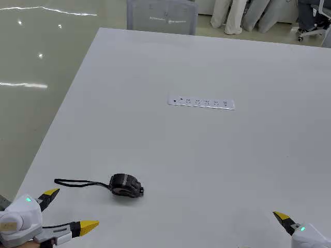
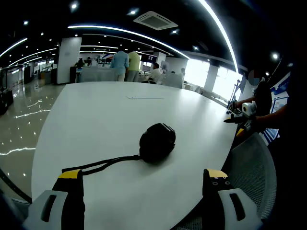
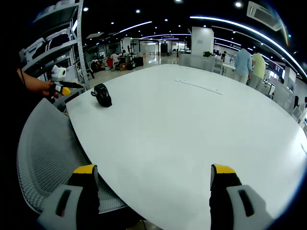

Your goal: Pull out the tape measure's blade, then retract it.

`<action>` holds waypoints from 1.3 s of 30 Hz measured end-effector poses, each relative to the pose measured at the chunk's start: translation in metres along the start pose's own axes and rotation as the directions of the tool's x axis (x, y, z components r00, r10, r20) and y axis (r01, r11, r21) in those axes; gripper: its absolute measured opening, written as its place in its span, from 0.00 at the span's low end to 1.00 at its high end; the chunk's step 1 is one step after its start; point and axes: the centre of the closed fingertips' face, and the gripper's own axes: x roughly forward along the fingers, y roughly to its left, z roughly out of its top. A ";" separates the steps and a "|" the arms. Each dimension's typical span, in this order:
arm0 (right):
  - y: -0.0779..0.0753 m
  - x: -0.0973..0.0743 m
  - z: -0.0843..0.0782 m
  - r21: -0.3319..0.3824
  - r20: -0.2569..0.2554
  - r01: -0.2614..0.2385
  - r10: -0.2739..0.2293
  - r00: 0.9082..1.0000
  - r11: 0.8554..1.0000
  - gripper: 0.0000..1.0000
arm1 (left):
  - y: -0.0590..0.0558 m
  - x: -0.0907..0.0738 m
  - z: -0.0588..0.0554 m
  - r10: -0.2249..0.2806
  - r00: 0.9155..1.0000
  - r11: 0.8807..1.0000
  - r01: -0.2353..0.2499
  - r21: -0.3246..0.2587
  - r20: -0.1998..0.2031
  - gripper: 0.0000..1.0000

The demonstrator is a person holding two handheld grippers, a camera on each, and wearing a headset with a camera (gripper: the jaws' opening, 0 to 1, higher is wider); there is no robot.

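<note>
Tape measure [image 1: 125, 185] lies on the white table [image 1: 217, 155] near the left gripper [image 1: 71, 208], blade in. Left gripper and right gripper [image 3: 153, 171] both gape wide, holding nothing.

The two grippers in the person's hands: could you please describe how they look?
The left gripper has a rounded white body with a small green light, and slim black fingers capped with pointed yellow tips. The right gripper matches: white body, green light, yellow-tipped fingers. In the gripper views, each finger rises from a pale grey base with a dark slot.
</note>
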 end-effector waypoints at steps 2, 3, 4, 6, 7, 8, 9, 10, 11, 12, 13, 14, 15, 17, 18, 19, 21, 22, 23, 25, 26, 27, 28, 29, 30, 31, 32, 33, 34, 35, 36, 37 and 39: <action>-0.001 -0.001 0.001 0.004 0.002 0.004 -0.004 1.000 1.000 1.00 | 0.000 0.001 -0.003 -0.001 1.000 1.000 0.002 0.007 -0.018 1.00; -0.001 -0.001 0.002 0.010 0.007 0.006 -0.006 1.000 1.000 1.00 | 0.000 0.002 -0.004 0.004 0.999 1.000 -0.003 0.014 -0.032 1.00; -0.003 -0.001 0.001 0.012 0.010 0.007 -0.007 1.000 1.000 1.00 | -0.001 0.002 -0.004 0.002 1.000 1.000 -0.001 0.013 -0.031 1.00; -0.004 -0.001 0.001 0.012 0.013 0.010 -0.010 1.000 1.000 1.00 | -0.002 0.002 -0.002 -0.004 1.000 1.000 0.005 0.008 -0.029 1.00; -0.004 -0.001 0.002 0.012 0.014 0.010 -0.010 1.000 1.000 1.00 | -0.003 0.002 -0.001 -0.007 1.000 1.000 0.007 0.009 -0.029 1.00; -0.005 -0.001 0.001 0.012 0.013 0.009 -0.010 1.000 1.000 1.00 | -0.004 0.003 0.000 -0.009 1.000 1.000 0.009 0.009 -0.025 1.00; -0.005 -0.001 0.001 0.010 0.014 0.009 -0.009 1.000 1.000 1.00 | -0.005 0.003 0.001 -0.012 1.000 1.000 0.012 0.009 -0.022 1.00; -0.004 -0.001 0.003 0.008 0.016 0.009 -0.009 1.000 1.000 1.00 | -0.005 0.003 0.002 -0.014 1.000 1.000 0.015 0.009 -0.020 1.00; -0.004 -0.002 0.004 0.006 0.017 0.009 -0.009 1.000 1.000 1.00 | -0.006 0.004 0.003 -0.016 1.000 1.000 0.017 0.011 -0.021 1.00; -0.005 -0.001 0.003 0.006 0.016 0.009 -0.009 1.000 1.000 1.00 | -0.006 0.004 0.003 -0.017 1.000 1.000 0.017 0.013 -0.024 1.00; -0.006 -0.001 0.003 0.007 0.018 0.010 -0.010 1.000 1.000 0.99 | -0.006 0.005 0.003 -0.019 1.000 1.000 0.019 0.014 -0.023 1.00; -0.006 -0.001 0.003 0.007 0.019 0.010 -0.010 1.000 1.000 1.00 | -0.006 0.005 0.003 -0.019 1.000 1.000 0.019 0.014 -0.022 1.00; -0.006 -0.001 0.004 0.008 0.019 0.010 -0.011 1.000 1.000 1.00 | -0.006 0.005 0.003 -0.019 1.000 1.000 0.019 0.013 -0.022 1.00; -0.006 -0.001 0.004 0.008 0.019 0.011 -0.011 1.000 1.000 1.00 | -0.006 0.004 0.003 -0.016 1.000 1.000 0.017 0.009 -0.021 1.00; -0.005 -0.002 0.003 0.010 0.018 0.010 -0.010 1.000 1.000 1.00 | -0.006 0.004 0.003 -0.015 1.000 1.000 0.015 0.008 -0.023 1.00; -0.005 -0.002 0.003 0.010 0.018 0.010 -0.010 1.000 1.000 1.00 | -0.006 0.004 0.002 -0.015 1.000 1.000 0.015 0.007 -0.025 1.00; -0.006 -0.001 0.002 0.010 0.016 0.012 -0.012 1.000 1.000 0.99 | -0.005 0.004 0.000 -0.014 0.999 1.000 0.014 0.002 -0.035 1.00; -0.006 -0.002 0.002 0.012 0.015 0.013 -0.013 1.000 1.000 0.99 | -0.004 0.004 -0.001 -0.012 0.999 1.000 0.012 0.003 -0.035 1.00; -0.006 -0.002 0.002 0.015 0.015 0.013 -0.013 1.000 1.000 0.99 | -0.005 0.004 -0.001 -0.014 0.999 1.000 0.014 -0.002 -0.037 1.00; -0.006 -0.001 0.001 0.013 0.014 0.012 -0.012 1.000 1.000 0.99 | -0.005 0.004 -0.001 -0.013 0.999 1.000 0.013 0.003 -0.033 1.00; -0.006 -0.001 0.001 0.012 0.014 0.011 -0.011 1.000 1.000 0.99 | -0.005 0.004 -0.001 -0.013 0.999 1.000 0.013 0.001 -0.035 1.00; -0.006 -0.001 0.001 0.012 0.013 0.010 -0.010 1.000 1.000 0.99 | -0.004 0.004 -0.001 -0.012 0.999 1.000 0.012 -0.001 -0.038 1.00; -0.005 0.000 0.000 0.012 0.012 0.008 -0.008 1.000 1.000 0.99 | -0.004 0.005 -0.002 -0.009 0.999 1.000 0.009 -0.001 -0.045 1.00; -0.005 0.000 0.000 0.013 0.012 0.007 -0.007 1.000 1.000 0.99 | -0.003 0.005 -0.003 -0.007 0.999 1.000 0.007 0.001 -0.046 1.00; -0.005 0.001 0.000 0.014 0.012 0.007 -0.007 1.000 1.000 0.99 | -0.003 0.005 -0.003 -0.003 0.999 1.000 0.004 0.004 -0.046 1.00; -0.006 0.001 0.000 0.015 0.012 0.007 -0.007 1.000 1.000 0.99 | -0.003 0.004 -0.003 -0.003 0.999 1.000 0.003 0.000 -0.047 1.00; -0.005 0.001 0.000 0.015 0.012 0.006 -0.007 1.000 1.000 0.99 | -0.003 0.005 -0.003 -0.005 0.999 1.000 0.005 -0.009 -0.051 1.00; -0.005 0.001 0.001 0.014 0.014 0.006 -0.006 1.000 1.000 0.99 | -0.003 0.005 -0.004 -0.004 0.998 1.000 0.003 -0.011 -0.059 1.00; -0.005 0.001 0.001 0.013 0.014 0.006 -0.006 1.000 1.000 0.99 | -0.002 0.005 -0.005 -0.003 0.998 1.000 0.003 -0.010 -0.062 1.00; -0.005 0.001 0.001 0.013 0.015 0.006 -0.006 1.000 1.000 0.99 | -0.002 0.005 -0.006 -0.002 0.998 1.000 0.002 -0.008 -0.064 1.00; -0.005 0.001 0.002 0.013 0.015 0.006 -0.006 1.000 1.000 1.00 | -0.002 0.005 -0.006 -0.002 0.998 1.000 0.002 -0.008 -0.063 1.00; -0.005 0.001 0.002 0.015 0.014 0.006 -0.006 1.000 1.000 0.99 | -0.002 0.004 -0.005 -0.003 0.998 1.000 0.002 -0.013 -0.061 1.00; -0.005 0.002 0.001 0.015 0.014 0.005 -0.005 1.000 1.000 0.99 | -0.002 0.004 -0.005 -0.001 0.998 1.000 0.000 -0.014 -0.060 1.00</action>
